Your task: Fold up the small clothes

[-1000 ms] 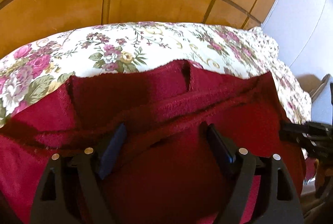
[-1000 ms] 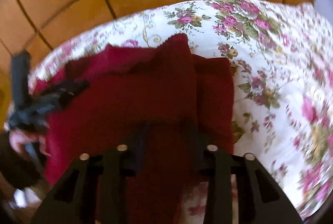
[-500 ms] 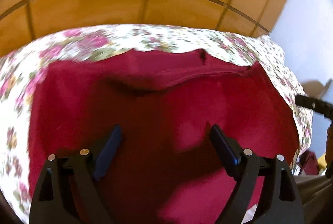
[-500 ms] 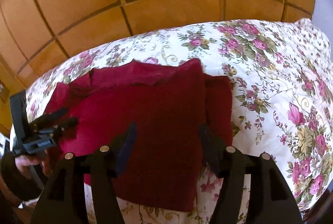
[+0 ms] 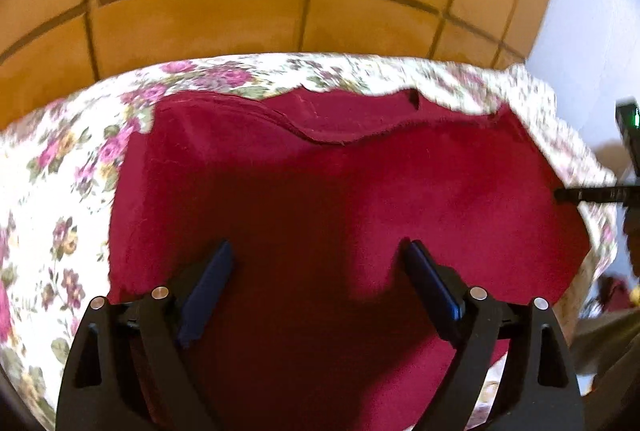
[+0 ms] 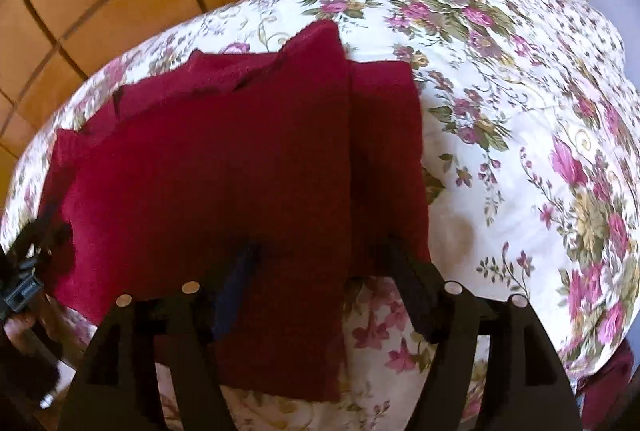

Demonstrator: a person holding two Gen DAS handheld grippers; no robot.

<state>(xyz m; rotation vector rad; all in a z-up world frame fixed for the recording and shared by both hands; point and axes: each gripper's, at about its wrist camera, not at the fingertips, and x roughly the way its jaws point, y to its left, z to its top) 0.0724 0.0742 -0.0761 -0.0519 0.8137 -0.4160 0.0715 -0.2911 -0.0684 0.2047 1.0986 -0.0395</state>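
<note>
Orange floor tiles (image 5: 208, 27) with dark grout fill the background beyond my worktop, which is draped in a floral cloth (image 6: 520, 119) of pink roses on cream. On it lies a dark red garment (image 5: 360, 191), folded into a rough rectangle, its far edge close to the worktop's far edge and its layered hems showing there. From my right wrist view, the garment (image 6: 224, 171) covers the left part of the cloth, a narrower folded strip lying along its right side; the right half of the cloth is bare.

My left gripper (image 5: 316, 267) hovers over the garment's near half, jaws spread wide, blue pads clear of the fabric, nothing pinched. My right gripper (image 6: 320, 259) is over the garment's near right corner, jaws opening, pads not pressing the fabric between them. Its tip (image 5: 588, 193) pokes in at the worktop's right edge in my left view.
</note>
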